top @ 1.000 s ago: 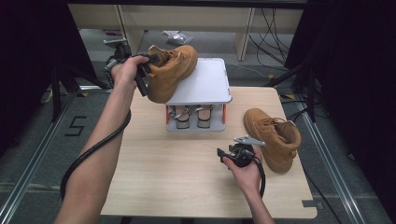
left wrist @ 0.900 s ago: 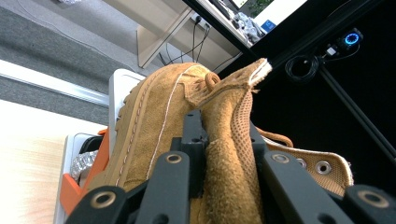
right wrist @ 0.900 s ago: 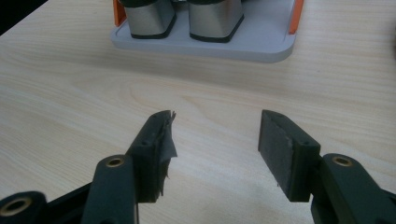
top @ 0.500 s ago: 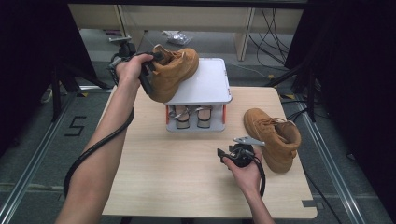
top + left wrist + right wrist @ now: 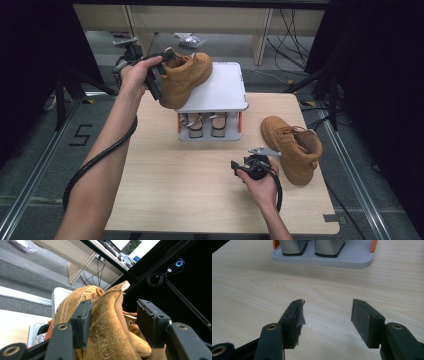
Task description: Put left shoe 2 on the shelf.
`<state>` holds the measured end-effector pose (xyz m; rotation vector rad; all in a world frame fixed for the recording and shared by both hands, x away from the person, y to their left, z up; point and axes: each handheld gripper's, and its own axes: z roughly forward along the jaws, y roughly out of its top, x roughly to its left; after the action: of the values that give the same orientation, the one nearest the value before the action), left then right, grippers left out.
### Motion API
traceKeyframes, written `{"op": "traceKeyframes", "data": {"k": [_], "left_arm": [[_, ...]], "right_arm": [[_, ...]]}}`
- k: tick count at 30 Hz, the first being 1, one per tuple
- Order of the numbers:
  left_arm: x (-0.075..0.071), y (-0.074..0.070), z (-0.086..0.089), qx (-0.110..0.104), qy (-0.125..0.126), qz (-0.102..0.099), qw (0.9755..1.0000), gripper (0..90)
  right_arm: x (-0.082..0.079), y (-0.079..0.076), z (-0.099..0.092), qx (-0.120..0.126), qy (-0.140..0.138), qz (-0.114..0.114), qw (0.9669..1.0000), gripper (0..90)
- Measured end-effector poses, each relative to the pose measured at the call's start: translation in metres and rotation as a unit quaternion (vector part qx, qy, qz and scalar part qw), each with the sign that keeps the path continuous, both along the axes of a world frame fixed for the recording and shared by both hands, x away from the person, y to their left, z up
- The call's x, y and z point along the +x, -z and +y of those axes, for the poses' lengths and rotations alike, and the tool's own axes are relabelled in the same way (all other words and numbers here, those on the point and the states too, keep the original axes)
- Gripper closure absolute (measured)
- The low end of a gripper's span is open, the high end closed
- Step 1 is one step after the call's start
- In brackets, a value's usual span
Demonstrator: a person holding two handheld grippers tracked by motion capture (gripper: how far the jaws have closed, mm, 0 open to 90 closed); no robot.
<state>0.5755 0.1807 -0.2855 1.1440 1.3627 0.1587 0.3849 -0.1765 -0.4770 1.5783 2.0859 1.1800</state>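
Note:
A tan boot (image 5: pixel 187 80) lies with its toe on the white top of a small shoe rack (image 5: pixel 225 92), and its heel overhangs the rack's left edge. My left gripper (image 5: pixel 156 82) is at that heel. Its jaws have just been opening and now stand wide, with the boot's heel collar (image 5: pixel 110 322) between them; the right pad is clear of it. A second tan boot (image 5: pixel 292 147) lies on the table at the right. My right gripper (image 5: pixel 245 161) rests low beside it, open and empty (image 5: pixel 327 312), facing the rack.
The rack's lower tier (image 5: pixel 359 258) holds two silvery shoes (image 5: pixel 205 125). The light wooden table (image 5: pixel 165 185) has bare room in front of the rack. Black curtains flank the table, and cables lie on the floor behind.
The left gripper's jaws have spread apart around the boot's heel collar. The boot stays on the rack top, and the right hand has not moved.

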Motion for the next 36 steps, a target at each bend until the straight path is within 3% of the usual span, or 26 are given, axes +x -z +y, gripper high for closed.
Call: {"op": "traceKeyframes", "data": {"k": [4,6,9,10,11,12,16,18,19,20,21,22,24,26,28,33,36], "left_arm": [[-0.010,-0.013,0.010,0.007,-0.015,-0.028,0.9995,44.3],[-0.017,-0.019,0.017,0.009,-0.022,-0.040,0.9989,45.2],[-0.028,-0.021,0.029,0.019,-0.040,-0.054,0.9976,53.8],[-0.033,-0.019,0.036,0.009,-0.040,-0.053,0.9977,58.7],[-0.036,-0.017,0.041,0.007,-0.038,-0.055,0.9978,64.1],[-0.040,-0.014,0.045,0.010,-0.037,-0.055,0.9978,68.8],[-0.052,0.009,0.057,0.048,-0.022,-0.045,0.9976,83.6],[-0.053,0.026,0.058,0.060,-0.012,-0.032,0.9976,86.6],[-0.054,0.035,0.059,0.057,-0.013,-0.029,0.9979,88.3],[-0.054,0.043,0.059,0.060,-0.013,-0.025,0.9978,88.8],[-0.054,0.049,0.058,0.064,-0.013,-0.022,0.9976,88.9],[-0.054,0.056,0.057,0.065,-0.013,-0.015,0.9977,89.0],[-0.053,0.065,0.054,0.070,-0.002,-0.013,0.9975,88.9],[-0.053,0.071,0.047,0.100,0.000,-0.014,0.9949,89.0],[-0.052,0.074,0.042,0.114,0.009,-0.017,0.9933,89.2],[-0.051,0.075,0.034,0.135,0.017,-0.020,0.9905,89.3],[-0.051,0.075,0.034,0.134,0.018,-0.018,0.9907,89.4]], "right_arm": [[0.001,0.000,-0.002,-0.014,0.001,-0.009,0.9999,43.9],[0.000,-0.001,-0.001,-0.009,-0.002,-0.011,0.9999,43.9],[-0.001,-0.002,0.002,-0.004,0.001,-0.005,1.0000,45.8],[-0.001,-0.003,0.002,-0.008,-0.006,-0.007,0.9999,46.3],[0.000,-0.003,0.002,-0.002,-0.010,-0.014,0.9999,47.4],[-0.002,-0.005,0.005,0.003,-0.001,-0.002,1.0000,49.4],[-0.001,-0.015,0.008,0.010,-0.008,-0.017,0.9998,66.0],[0.003,-0.023,0.009,0.011,-0.022,-0.037,0.9990,74.4],[0.003,-0.030,0.014,0.020,-0.014,-0.033,0.9991,79.5],[0.007,-0.035,0.016,0.017,-0.025,-0.049,0.9983,83.2],[0.007,-0.042,0.022,0.029,-0.021,-0.043,0.9984,86.1],[0.011,-0.045,0.024,0.021,-0.031,-0.056,0.9977,88.8],[0.018,-0.058,0.035,0.023,-0.045,-0.063,0.9967,90.0],[0.028,-0.071,0.048,0.021,-0.054,-0.077,0.9953,90.0],[0.040,-0.085,0.065,0.028,-0.069,-0.091,0.9931,90.0],[0.068,-0.108,0.101,0.041,-0.086,-0.105,0.9899,90.0],[0.083,-0.115,0.117,0.051,-0.088,-0.108,0.9889,90.0]]}}
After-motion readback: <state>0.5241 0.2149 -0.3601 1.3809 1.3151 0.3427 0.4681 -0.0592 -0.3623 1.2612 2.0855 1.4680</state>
